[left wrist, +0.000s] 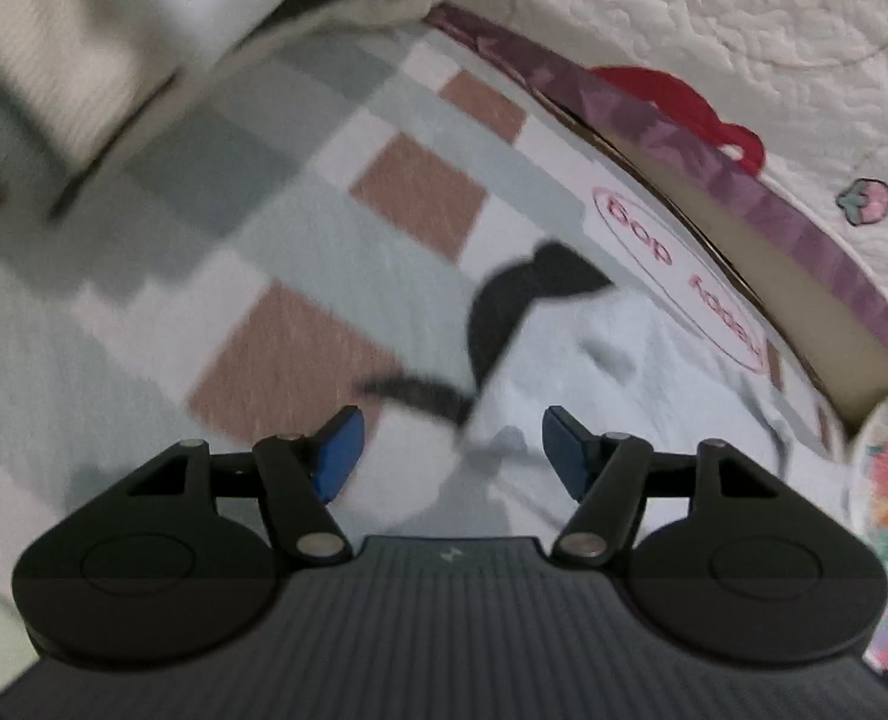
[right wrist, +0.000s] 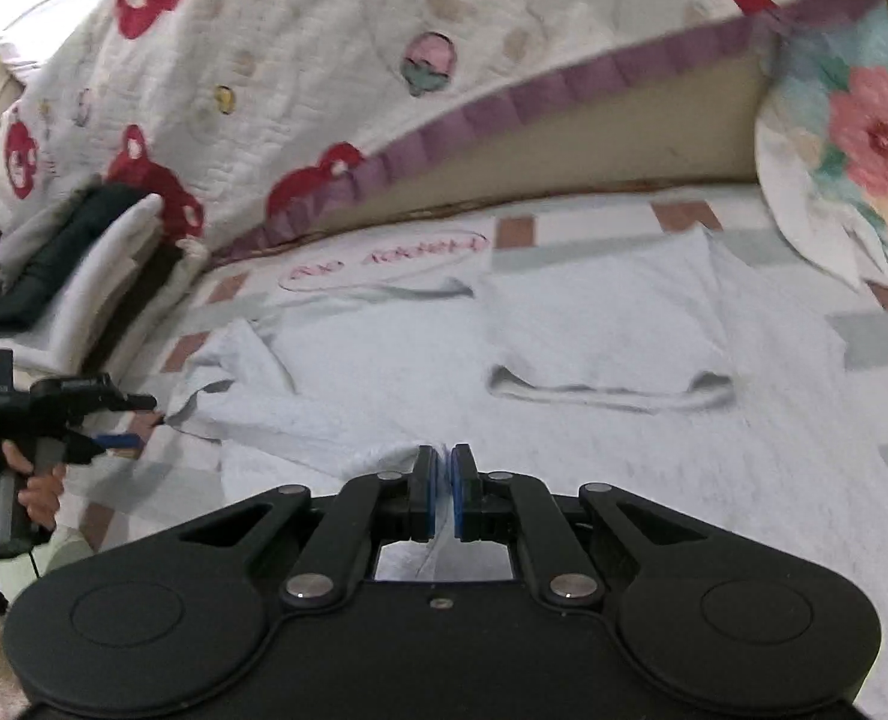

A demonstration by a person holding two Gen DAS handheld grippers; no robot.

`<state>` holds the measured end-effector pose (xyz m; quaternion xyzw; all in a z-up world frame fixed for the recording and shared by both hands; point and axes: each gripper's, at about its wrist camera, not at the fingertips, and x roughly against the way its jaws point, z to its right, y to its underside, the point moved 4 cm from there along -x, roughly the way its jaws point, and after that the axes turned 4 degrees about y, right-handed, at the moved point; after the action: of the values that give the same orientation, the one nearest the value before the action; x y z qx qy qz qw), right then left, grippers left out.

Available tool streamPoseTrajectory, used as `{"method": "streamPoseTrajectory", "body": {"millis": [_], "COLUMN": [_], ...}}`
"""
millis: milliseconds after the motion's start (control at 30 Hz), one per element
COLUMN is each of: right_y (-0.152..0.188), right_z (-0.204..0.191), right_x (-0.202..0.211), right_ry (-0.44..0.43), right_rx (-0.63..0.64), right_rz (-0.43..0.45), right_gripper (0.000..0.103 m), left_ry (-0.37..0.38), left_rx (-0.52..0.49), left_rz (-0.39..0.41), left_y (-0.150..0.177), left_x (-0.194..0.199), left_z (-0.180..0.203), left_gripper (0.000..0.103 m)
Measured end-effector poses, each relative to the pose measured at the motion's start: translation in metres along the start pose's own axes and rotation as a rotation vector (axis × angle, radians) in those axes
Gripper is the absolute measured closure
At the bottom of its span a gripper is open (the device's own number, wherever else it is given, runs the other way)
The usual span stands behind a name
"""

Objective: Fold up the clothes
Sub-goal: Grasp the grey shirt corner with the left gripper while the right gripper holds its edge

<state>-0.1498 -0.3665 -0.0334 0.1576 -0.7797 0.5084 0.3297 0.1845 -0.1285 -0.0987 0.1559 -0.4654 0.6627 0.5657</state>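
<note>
A pale T-shirt (right wrist: 420,360) is lying spread on the checked bedsheet (left wrist: 252,252), one sleeve (right wrist: 606,330) turned in over the body. The right gripper (right wrist: 444,483) is pinching a bunched edge of the shirt between closed fingers; the left gripper (left wrist: 447,456) is hovering with fingers apart over a corner of it, gripping nothing. The step in hand is probably a fold partway made, though blur is obscuring the left view. The next move calls for a second grip before the cloth is carried over. No container is showing; folded clothes (right wrist: 78,276) are stacked beside.
</note>
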Motion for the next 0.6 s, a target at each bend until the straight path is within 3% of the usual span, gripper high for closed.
{"method": "streamPoseTrajectory", "body": {"millis": [67,200,300,433,533,600], "right_y": [0.002,0.007,0.012,0.018,0.019,0.018], "right_z": [0.007,0.021,0.026,0.029,0.027,0.026], "right_x": [-0.003,-0.009,-0.010,-0.007,-0.001,0.001], "right_ry": [0.022,0.067,0.067,0.027,-0.015,-0.029], "right_rx": [-0.001,-0.002,-0.007,-0.004,0.005,0.001], "right_rz": [-0.015,-0.044,-0.064,-0.077,-0.067,-0.058], "right_gripper": [0.096,0.096,0.096,0.095,0.095,0.095], "left_ry": [0.012,0.099,0.041,-0.105,-0.137,-0.113], "left_rx": [-0.013,-0.037,-0.205,-0.523,-0.571,-0.619], "left_rz": [-0.005,-0.089,-0.128,-0.064,-0.040,-0.003], "left_y": [-0.009,0.005,0.022,0.032,0.035,0.037], "left_x": [-0.008,-0.014,-0.014,-0.021,-0.037,-0.044], "left_z": [0.004,0.011,0.026,0.053,0.055,0.060], "left_gripper": [0.038,0.037,0.036,0.029,0.029,0.031]}}
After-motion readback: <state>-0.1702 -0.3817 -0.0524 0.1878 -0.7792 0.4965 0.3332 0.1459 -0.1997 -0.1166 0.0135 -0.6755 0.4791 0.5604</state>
